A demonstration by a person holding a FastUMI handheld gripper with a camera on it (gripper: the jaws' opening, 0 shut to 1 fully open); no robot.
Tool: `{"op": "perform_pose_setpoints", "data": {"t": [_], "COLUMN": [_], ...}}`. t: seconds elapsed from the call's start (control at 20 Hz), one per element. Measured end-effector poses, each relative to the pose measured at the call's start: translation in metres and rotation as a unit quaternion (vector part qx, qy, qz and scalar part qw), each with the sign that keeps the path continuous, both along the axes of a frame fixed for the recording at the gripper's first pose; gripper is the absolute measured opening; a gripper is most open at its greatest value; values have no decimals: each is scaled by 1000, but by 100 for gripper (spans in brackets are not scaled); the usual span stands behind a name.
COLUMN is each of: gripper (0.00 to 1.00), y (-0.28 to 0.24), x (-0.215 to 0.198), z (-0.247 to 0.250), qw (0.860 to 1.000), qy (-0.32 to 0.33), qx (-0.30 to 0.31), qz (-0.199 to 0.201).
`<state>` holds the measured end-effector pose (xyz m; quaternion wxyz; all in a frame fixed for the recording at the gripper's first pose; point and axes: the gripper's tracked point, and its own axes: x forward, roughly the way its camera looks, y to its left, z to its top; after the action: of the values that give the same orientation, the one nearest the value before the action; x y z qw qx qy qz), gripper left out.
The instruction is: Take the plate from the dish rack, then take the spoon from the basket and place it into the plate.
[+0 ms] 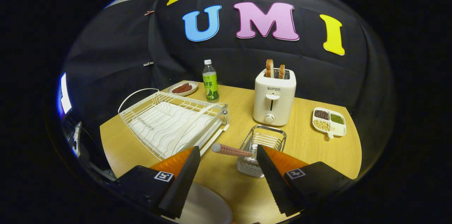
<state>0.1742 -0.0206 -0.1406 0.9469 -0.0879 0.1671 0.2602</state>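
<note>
My gripper (226,153) is open, its fingers spread wide with nothing held between them. A spoon with a red-and-white checked handle (231,150) leans out of a small wire basket (263,141) just ahead of the fingers, its handle end pointing toward the left finger. The white plate (206,208) lies flat on the wooden table below and between the fingers, close to me, partly hidden by the left finger. The white wire dish rack (169,121) stands beyond the left finger with no dish in it.
A white toaster (273,98) holding two bread slices stands behind the basket. A green drink bottle (210,82) and a small plate of sausages (183,88) sit at the back. A divided dish of beans (329,121) lies at the right.
</note>
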Motion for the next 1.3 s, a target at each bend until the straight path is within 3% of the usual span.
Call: {"op": "perform_pose_setpoints", "data": {"t": [0.1, 0.4, 0.7, 0.9, 1.1, 1.3], "gripper": [99, 93, 48, 40, 17, 14], "y": [-1, 5, -2, -23, -38, -44], "x": [19, 35, 36, 41, 43, 46], "z": [-3, -19, -15, -5, 1, 9], "qw": [999, 1000, 999, 997, 995, 995], "qy": [-24, 1, 11, 9, 9, 16], "qx": [-24, -11, -10, -14, -15, -2], "qz": [-10, -18, -44, -80, -99, -100]}}
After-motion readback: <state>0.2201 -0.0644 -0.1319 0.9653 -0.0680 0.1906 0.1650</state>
